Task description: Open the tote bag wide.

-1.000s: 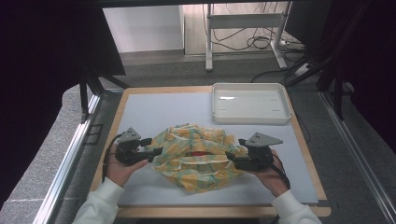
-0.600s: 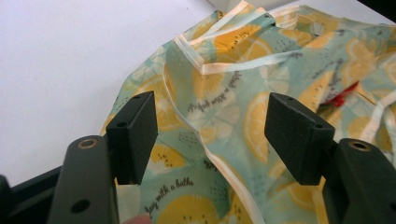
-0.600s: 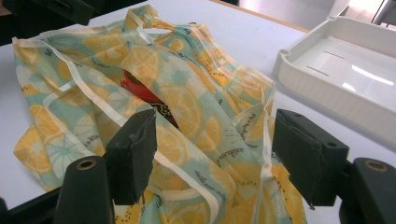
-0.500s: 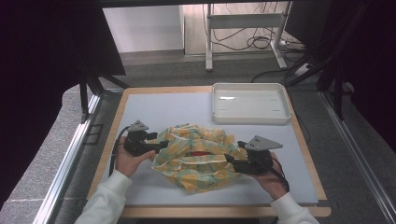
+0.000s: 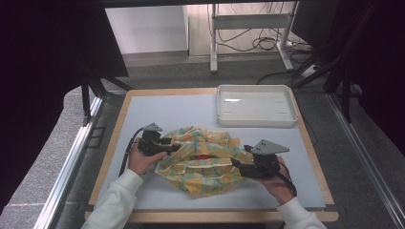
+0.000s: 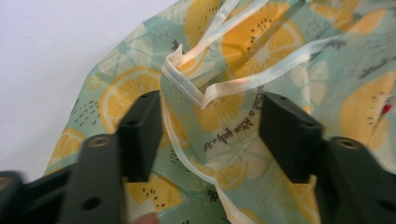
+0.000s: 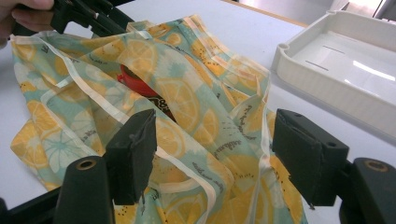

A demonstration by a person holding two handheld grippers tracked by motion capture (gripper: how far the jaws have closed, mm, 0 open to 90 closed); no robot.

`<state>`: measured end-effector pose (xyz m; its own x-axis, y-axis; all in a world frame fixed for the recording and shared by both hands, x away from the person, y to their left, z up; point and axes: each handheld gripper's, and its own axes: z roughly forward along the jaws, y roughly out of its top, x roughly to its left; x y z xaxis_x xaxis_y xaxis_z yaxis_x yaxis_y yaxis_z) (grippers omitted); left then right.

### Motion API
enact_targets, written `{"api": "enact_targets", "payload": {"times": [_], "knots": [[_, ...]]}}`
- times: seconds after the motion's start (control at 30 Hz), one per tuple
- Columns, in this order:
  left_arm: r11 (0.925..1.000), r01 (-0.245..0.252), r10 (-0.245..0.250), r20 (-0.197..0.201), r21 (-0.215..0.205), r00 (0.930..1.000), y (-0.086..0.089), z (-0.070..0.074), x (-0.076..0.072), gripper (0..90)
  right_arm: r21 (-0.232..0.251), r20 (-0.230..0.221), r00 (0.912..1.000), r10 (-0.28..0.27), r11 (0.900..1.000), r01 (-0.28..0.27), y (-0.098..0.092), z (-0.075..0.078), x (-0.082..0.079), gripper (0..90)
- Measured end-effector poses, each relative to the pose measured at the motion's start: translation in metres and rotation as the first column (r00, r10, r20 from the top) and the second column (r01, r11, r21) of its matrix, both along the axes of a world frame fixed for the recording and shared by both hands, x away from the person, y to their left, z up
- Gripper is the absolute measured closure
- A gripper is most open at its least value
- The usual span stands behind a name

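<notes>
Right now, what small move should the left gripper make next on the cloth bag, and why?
Probably finish closing the left gripper on the pale trim of the lemon-print bag. Its jaws have just been closing and stand on either side of a raised fold, but the pads do not press it yet. The right gripper is also open over the cloth.
</notes>
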<state>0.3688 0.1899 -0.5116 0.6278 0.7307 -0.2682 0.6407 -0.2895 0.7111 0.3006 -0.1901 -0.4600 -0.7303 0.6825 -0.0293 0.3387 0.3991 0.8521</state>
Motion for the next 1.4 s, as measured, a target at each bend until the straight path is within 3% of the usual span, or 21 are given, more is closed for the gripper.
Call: {"api": "enact_targets", "payload": {"times": [0.13,0.37,0.77,1.0,1.17,1.4], "knots": [[0.9988,-0.020,0.020,0.002,0.045,0.9998,-0.003,-0.003,-0.001,62.4,-0.005,-0.003,1.0000,0.000,1.000,0.000,0.001,-0.001,0.000,30.5],[0.9990,-0.035,0.035,0.021,0.028,0.9992,-0.002,-0.003,-0.001,77.1,-0.006,-0.011,0.9999,-0.006,1.000,0.006,0.000,-0.003,0.001,30.5],[0.9993,-0.032,0.032,0.039,0.018,0.9987,-0.003,-0.002,-0.001,89.6,-0.016,-0.016,0.9999,-0.006,1.000,0.006,0.000,-0.005,0.002,30.4],[0.9993,-0.034,0.035,0.065,-0.013,0.9973,0.003,0.006,-0.004,90.0,-0.013,-0.017,0.9998,-0.011,1.000,0.011,-0.002,-0.005,0.002,30.4],[0.9973,-0.043,0.048,0.083,-0.059,0.9954,0.012,0.016,-0.008,90.0,-0.012,-0.020,0.9997,-0.015,1.000,0.015,-0.004,-0.005,0.002,30.4],[0.9959,-0.041,0.050,0.114,-0.081,0.9923,0.019,0.028,-0.012,90.0,-0.012,-0.020,0.9997,-0.014,1.000,0.014,-0.005,-0.005,0.004,30.4]]}}
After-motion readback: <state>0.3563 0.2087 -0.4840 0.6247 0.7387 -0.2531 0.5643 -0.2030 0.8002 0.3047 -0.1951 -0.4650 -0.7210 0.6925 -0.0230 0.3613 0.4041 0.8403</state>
